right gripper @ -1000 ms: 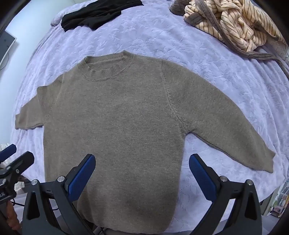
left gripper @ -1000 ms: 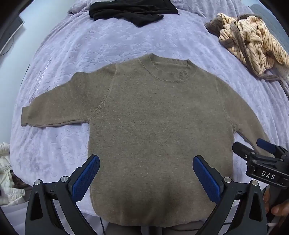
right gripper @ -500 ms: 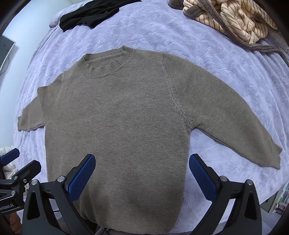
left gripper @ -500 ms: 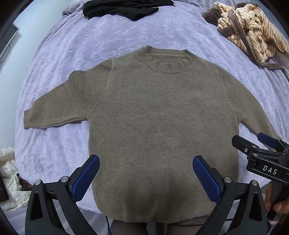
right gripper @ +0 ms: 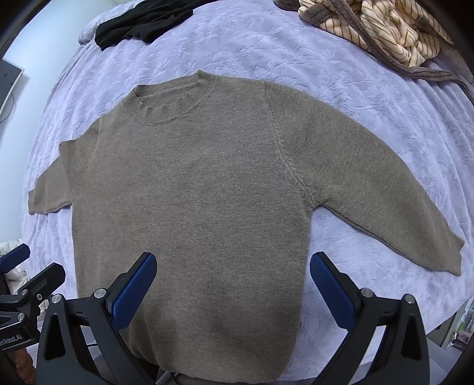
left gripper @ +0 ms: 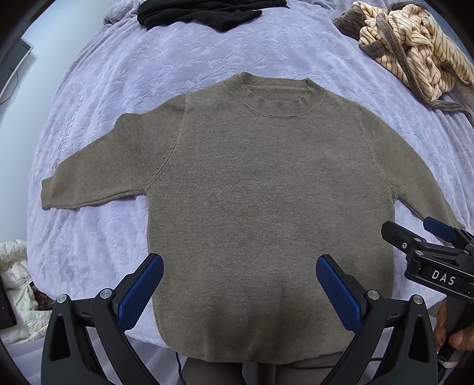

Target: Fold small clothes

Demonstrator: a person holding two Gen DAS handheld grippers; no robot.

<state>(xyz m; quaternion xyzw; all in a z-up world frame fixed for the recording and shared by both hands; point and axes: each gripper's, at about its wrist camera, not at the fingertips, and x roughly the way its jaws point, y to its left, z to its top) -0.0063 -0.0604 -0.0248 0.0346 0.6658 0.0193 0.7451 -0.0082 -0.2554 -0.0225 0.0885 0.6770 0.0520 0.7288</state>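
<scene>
Lavender bedspread (left gripper: 124, 88) holds a taupe sweater (left gripper: 266, 192), seemingly flat, sleeves spread; both grippers' fingers (left gripper: 142, 293) gape empty.

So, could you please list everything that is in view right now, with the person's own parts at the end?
sweater: one, brown-grey knit, spread flat on the bed with both sleeves out, collar away from the cameras.
black garment: one, black, bunched at the far edge of the bed.
striped garment: one, cream with dark stripes and grey-brown trim, crumpled at the far right.
bedspread: one, lilac with a leaf pattern, under all the clothes.
white fabric: one heap, white, off the bed at the near left.
left gripper: one, black with blue pads, open over the sweater's hem.
right gripper: one, same make, open over the hem.
hand: one, holding the right gripper's handle.
</scene>
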